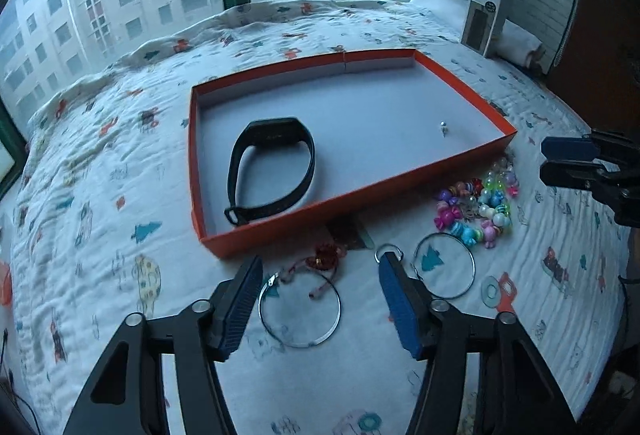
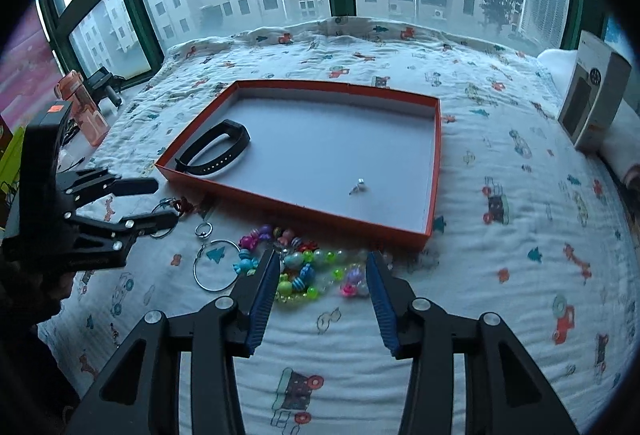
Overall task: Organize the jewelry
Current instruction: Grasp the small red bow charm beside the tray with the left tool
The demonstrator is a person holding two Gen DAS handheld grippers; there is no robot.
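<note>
Left gripper (image 1: 320,275) gapes above a silver hoop (image 1: 300,309); right gripper (image 2: 322,267) gapes over the bead bracelets (image 2: 304,271); orange tray (image 1: 340,213) holds a black band (image 1: 270,171).

One shallow orange cardboard tray (image 1: 460,81) with a pale lining holds two things — one black rubber wristband (image 1: 272,171) and one tiny silver stud (image 1: 443,128). On the printed quilt lie two large thin silver hoops (image 1: 300,309), one small silver ring (image 1: 387,250), one red beaded string bracelet (image 1: 325,260) and one heap of bright plastic beads (image 1: 478,207) — too many to count.
</note>
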